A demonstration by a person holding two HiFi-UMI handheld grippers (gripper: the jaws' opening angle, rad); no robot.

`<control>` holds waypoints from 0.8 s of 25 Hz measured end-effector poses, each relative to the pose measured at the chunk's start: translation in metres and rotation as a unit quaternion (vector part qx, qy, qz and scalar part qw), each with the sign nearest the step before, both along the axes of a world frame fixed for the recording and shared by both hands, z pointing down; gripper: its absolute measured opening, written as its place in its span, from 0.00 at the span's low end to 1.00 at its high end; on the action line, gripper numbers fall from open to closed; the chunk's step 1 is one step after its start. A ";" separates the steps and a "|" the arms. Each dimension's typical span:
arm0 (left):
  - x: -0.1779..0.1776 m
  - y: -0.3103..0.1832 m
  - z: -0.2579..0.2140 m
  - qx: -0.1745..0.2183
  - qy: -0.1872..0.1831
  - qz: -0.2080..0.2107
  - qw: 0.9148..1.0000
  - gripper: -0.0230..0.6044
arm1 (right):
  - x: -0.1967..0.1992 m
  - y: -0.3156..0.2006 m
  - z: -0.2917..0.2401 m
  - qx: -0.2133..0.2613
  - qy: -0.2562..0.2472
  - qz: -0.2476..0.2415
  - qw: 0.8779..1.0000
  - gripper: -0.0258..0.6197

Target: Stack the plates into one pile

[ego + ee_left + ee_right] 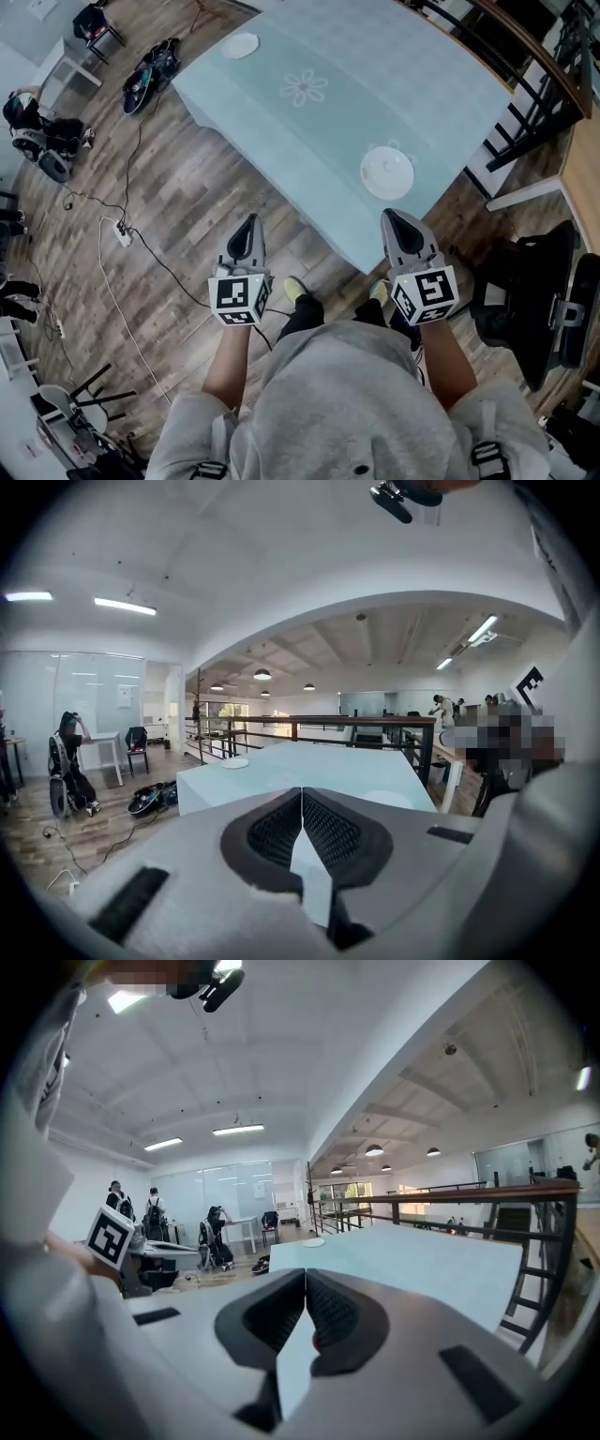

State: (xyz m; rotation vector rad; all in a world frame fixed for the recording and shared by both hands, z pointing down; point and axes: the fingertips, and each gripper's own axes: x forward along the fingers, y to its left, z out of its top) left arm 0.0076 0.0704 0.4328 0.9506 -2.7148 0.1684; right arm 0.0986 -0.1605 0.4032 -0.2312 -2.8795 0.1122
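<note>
Two white plates lie apart on the table (309,131) with the pale blue cloth. One plate (386,172) sits near the table's front corner, the other plate (241,45) at the far corner. The far plate also shows small in the left gripper view (235,762) and the right gripper view (313,1241). My left gripper (247,225) hangs over the wooden floor, short of the table, its jaws (302,794) shut with nothing between them. My right gripper (394,218) is at the table's near edge, just short of the near plate, jaws (306,1277) shut and empty.
A black office chair (534,300) stands at the right, and a dark railing (525,84) runs behind the table. Cables and a power strip (122,234) trail over the floor at the left, by a black bag (150,73). A person (37,127) sits at the far left.
</note>
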 end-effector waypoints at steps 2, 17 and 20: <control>-0.009 0.026 -0.003 0.008 -0.003 -0.005 1.000 0.07 | -0.018 0.028 0.000 0.006 -0.001 -0.008 1.000 0.08; -0.065 0.190 -0.037 0.050 -0.018 -0.090 0.995 0.07 | -0.149 0.187 -0.054 0.025 -0.052 -0.102 0.993 0.08; -0.078 0.211 -0.038 0.052 -0.016 -0.107 0.993 0.07 | -0.178 0.204 -0.060 0.021 -0.063 -0.114 0.991 0.08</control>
